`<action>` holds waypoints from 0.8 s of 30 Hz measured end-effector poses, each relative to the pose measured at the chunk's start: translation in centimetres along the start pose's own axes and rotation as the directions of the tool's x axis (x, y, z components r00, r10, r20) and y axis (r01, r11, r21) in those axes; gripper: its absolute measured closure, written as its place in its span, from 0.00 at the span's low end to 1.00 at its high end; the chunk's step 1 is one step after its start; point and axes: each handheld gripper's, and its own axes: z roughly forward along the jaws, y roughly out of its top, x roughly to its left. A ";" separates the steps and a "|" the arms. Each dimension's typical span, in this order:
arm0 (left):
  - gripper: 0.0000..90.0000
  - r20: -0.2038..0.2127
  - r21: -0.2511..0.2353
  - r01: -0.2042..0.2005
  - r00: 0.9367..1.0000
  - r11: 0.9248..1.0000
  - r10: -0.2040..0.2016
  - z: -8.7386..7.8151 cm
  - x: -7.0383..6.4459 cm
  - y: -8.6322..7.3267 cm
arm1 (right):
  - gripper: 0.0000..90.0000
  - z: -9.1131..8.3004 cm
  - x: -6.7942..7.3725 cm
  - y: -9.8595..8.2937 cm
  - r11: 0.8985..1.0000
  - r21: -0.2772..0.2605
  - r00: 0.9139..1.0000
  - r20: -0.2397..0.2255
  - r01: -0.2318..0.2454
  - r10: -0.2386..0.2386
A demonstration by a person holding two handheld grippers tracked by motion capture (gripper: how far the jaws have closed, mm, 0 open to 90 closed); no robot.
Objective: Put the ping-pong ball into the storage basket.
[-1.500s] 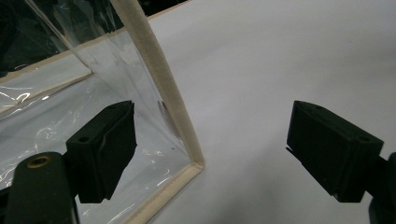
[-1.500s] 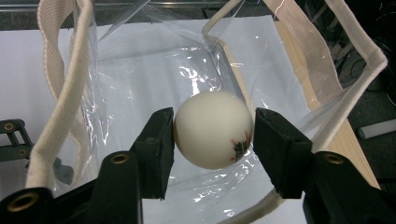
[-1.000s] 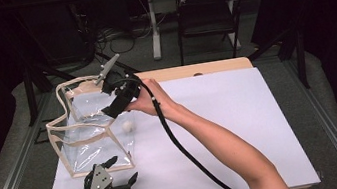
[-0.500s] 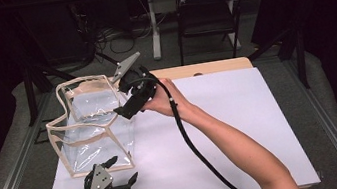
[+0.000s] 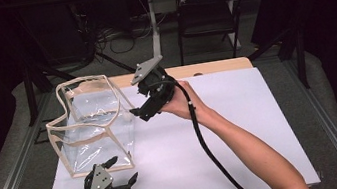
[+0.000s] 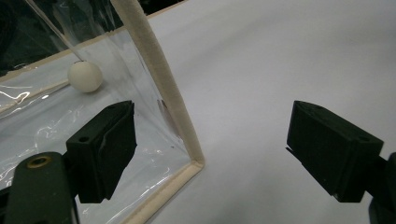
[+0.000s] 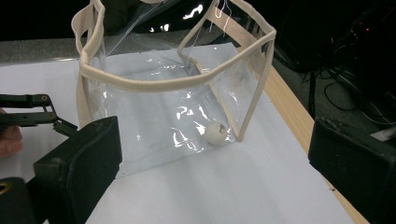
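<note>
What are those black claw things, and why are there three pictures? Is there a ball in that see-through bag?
Those claws are grabbers that a person holds, one in each hand. The left gripper waits near the table's front edge, open and holding nothing. The right gripper is lifted beside the bag, open and empty too.

One picture comes from a camera up high, looking down on the white table. The other two come from small cameras riding on the grabbers, so you see their black jaws poking up from the bottom.

On the table stands a clear bag with cream edges, open at the top. Yes, a small white ball lies inside it on the bottom, near a corner.
</note>
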 end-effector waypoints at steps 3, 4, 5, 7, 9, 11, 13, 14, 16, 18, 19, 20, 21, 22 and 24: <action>0.18 -0.003 0.000 0.005 1.000 1.000 -0.005 0.0 0.0 0.0 | 0.03 -0.7 -0.2 -0.7 1.000 -0.012 1.000 0.012 -0.007 0.007; 0.18 -0.005 0.000 0.005 1.000 1.000 -0.005 0.0 0.0 0.0 | 0.03 -0.9 -0.2 -0.9 1.000 -0.016 1.000 0.015 -0.007 0.007; 0.18 -0.005 0.000 0.005 1.000 1.000 -0.005 0.0 0.0 0.0 | 0.02 -1.1 -0.3 -1.1 1.000 -0.015 1.000 0.017 -0.009 0.009; 0.18 -0.006 0.003 0.000 1.000 1.000 0.000 0.0 0.0 0.0 | 0.02 -1.4 -0.3 -1.6 1.000 -0.023 1.000 0.021 -0.012 0.012; 0.18 -0.006 0.003 0.003 1.000 1.000 -0.003 0.0 0.0 0.0 | 0.02 -1.6 -0.4 -2.1 1.000 -0.021 0.999 0.028 -0.015 0.016; 0.18 -0.005 0.005 0.001 1.000 1.000 -0.001 0.0 0.0 0.0 | 0.02 -1.9 -0.4 -2.6 1.000 -0.022 0.999 0.032 -0.020 0.021; 0.18 -0.004 0.004 -0.001 1.000 1.000 0.001 0.0 -0.1 0.0 | 0.02 -2.1 -0.5 -3.1 0.999 -0.024 0.999 0.037 -0.025 0.026; 0.18 -0.005 0.004 -0.001 1.000 1.000 0.001 0.0 -0.1 0.0 | 0.02 -2.2 -0.5 -3.5 0.999 -0.021 0.999 0.041 -0.028 0.029; 0.18 -0.006 0.003 0.003 1.000 1.000 -0.003 0.0 0.0 0.0 | 0.02 -2.4 -0.6 -4.0 0.999 -0.021 0.999 0.044 -0.030 0.031; 0.18 -0.006 0.004 0.004 1.000 1.000 -0.004 0.0 0.0 0.0 | 0.01 -2.6 -0.7 -4.6 0.999 -0.018 0.998 0.049 -0.036 0.037; 0.18 -0.005 0.004 0.004 1.000 1.000 -0.004 0.1 0.0 0.0 | 0.01 -2.7 -0.7 -4.9 0.999 -0.020 0.998 0.052 -0.041 0.041; 0.18 -0.005 0.004 0.003 1.000 1.000 -0.003 0.1 -0.1 0.0 | 0.01 -2.8 -0.7 -5.2 0.999 -0.019 0.998 0.052 -0.045 0.046; 0.18 -0.005 0.004 0.001 1.000 1.000 -0.001 0.1 -0.1 0.0 | 0.01 -2.8 -0.8 -5.4 0.999 -0.018 0.997 0.055 -0.047 0.048; 0.18 -0.004 0.008 -0.003 1.000 1.000 0.003 0.1 -0.1 0.0 | 0.01 -2.9 -0.8 -5.6 0.999 -0.018 0.997 0.056 -0.048 0.048; 0.18 -0.005 0.008 -0.004 1.000 1.000 0.004 0.1 -0.1 0.0 | 0.01 -3.0 -0.8 -6.2 0.998 -0.019 0.997 0.061 -0.054 0.055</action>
